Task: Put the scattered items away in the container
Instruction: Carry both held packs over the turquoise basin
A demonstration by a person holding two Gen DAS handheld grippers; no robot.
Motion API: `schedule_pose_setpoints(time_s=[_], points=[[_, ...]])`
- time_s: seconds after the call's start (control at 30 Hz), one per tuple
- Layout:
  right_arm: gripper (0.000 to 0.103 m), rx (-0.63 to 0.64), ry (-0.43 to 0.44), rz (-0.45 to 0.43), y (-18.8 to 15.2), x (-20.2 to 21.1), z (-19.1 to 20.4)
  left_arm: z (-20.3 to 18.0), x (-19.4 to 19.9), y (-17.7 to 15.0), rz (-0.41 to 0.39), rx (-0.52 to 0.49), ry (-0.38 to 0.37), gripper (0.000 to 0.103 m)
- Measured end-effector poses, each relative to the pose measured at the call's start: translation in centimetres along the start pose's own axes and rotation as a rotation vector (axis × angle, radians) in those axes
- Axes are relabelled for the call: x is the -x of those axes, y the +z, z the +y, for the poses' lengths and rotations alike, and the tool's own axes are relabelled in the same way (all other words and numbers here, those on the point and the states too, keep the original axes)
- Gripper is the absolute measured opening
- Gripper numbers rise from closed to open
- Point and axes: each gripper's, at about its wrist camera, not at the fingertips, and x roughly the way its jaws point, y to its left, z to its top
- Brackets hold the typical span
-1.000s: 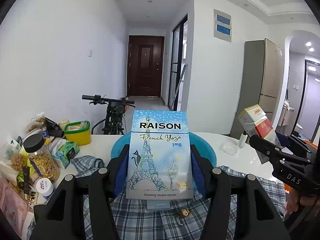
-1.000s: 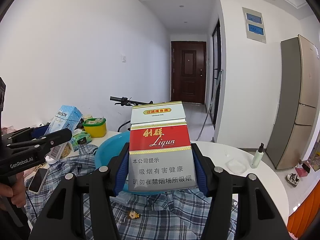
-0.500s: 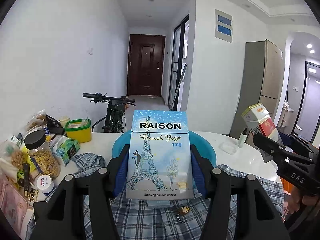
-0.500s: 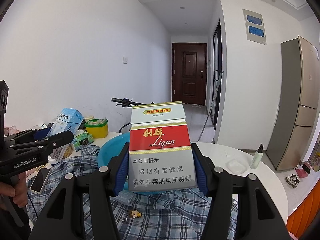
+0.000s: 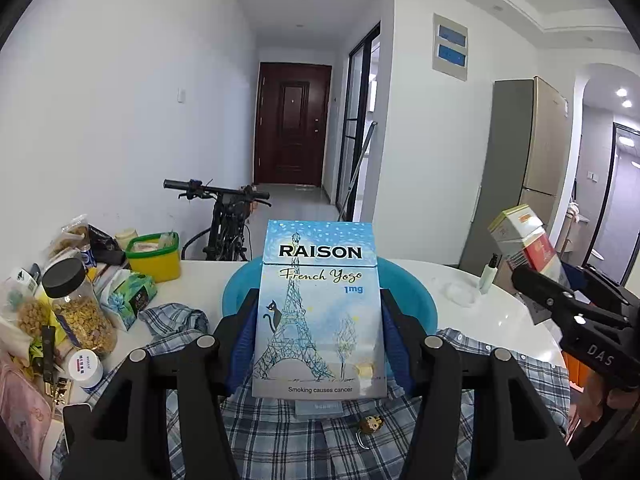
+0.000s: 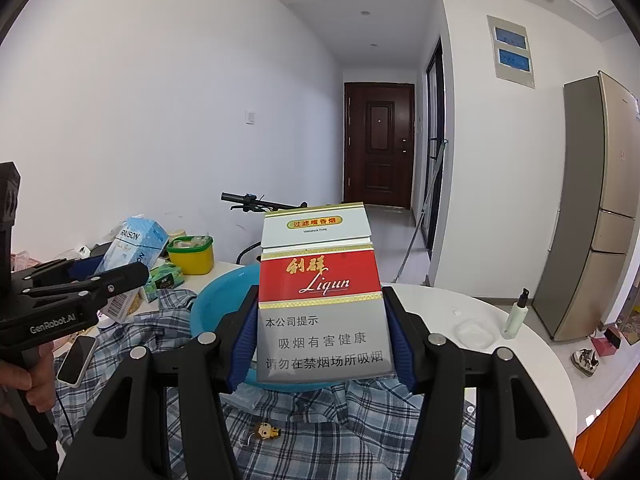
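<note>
In the left wrist view, the left tongs are clamped on the sides of a blue Raison cigarette pack, held upright with its printed face to the camera, the blue pads pressing both narrow edges; that grip keeps the pack square for a drop. Directly behind it sits the blue basin, the likely container, on the white tabletop, with a plaid shirt spread in front and a small keychain charm lying on the cloth. To the left the tabletop is crowded with a snack jar and a yellow tub, so free room lies ahead and to the right. In the right wrist view, the right tongs likewise grip a red and white Liqun pack upright by its edges, just before the basin. A phone rests on the shirt near the left tongs. Both packs appear poised above the basin's near rim; the two tongs are close together, so releasing one at a time looks safer.
</note>
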Motion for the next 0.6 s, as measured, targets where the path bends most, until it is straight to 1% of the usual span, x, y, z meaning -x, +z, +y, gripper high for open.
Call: schedule_pose_setpoints(time_s=[0.1, 0.23, 0.37, 0.6], points=[[0.056, 0.005, -0.005, 0.003, 0.1, -0.6, -0.1, 0.2, -1.0, 0.1, 0.003, 0.006, -0.009, 0.059], [0.056, 0.01, -0.007, 0.017, 0.2, -1.8, -0.3, 0.2, -2.5, 0.3, 0.009, 0.007, -0.046, 0.059], [0.056, -0.001, 0.003, 0.027, 0.5, -3.2, -0.7, -0.1, -4.0, 0.8, -0.002, -0.017, -0.042, 0.059], [0.056, -0.001, 0.007, 0.037, 1.1, -5.6, -1.1, 0.3, -7.0, 1.8, -0.022, -0.028, -0.03, 0.059]])
